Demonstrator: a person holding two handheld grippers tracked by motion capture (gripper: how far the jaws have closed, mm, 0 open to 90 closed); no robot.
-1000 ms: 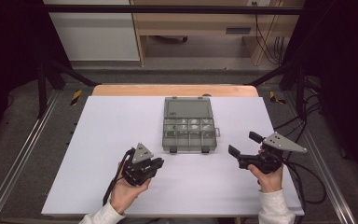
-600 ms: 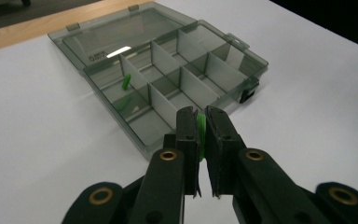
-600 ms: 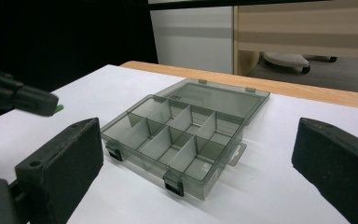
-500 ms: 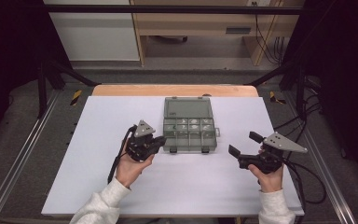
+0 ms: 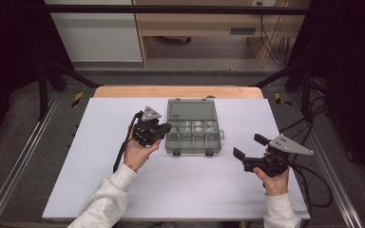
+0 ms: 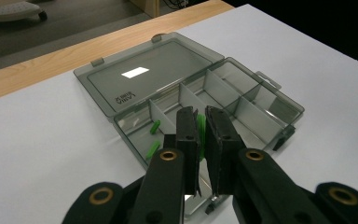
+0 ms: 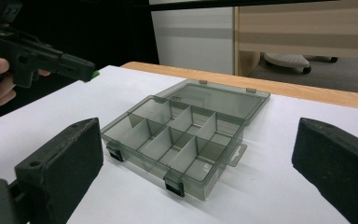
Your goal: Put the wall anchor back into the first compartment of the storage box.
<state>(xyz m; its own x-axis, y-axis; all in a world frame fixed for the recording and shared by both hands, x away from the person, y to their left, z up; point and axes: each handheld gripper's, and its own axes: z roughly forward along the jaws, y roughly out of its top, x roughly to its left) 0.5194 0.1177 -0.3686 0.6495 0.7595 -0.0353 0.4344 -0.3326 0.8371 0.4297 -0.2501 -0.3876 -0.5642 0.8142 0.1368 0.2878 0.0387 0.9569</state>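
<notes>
Your left gripper [image 6: 200,135]: jaws nearly together, clamped on a small green plastic piece [image 6: 199,125], poised over the left end of the open smoky-grey transparent compartment box [image 5: 192,126]. That box lies mid-table on the white tabletop [image 5: 100,190], lid flat toward the far edge, two green pieces [image 6: 154,137] in one compartment. Your right gripper [image 5: 248,151]: jaws wide apart, holding nothing, resting right of the box, well apart from it

An open compartment box [image 5: 192,133] lies mid-table toward the far edge, the left gripper [image 5: 164,129] above its left side, the right gripper [image 5: 248,151] near the right edge.
</notes>
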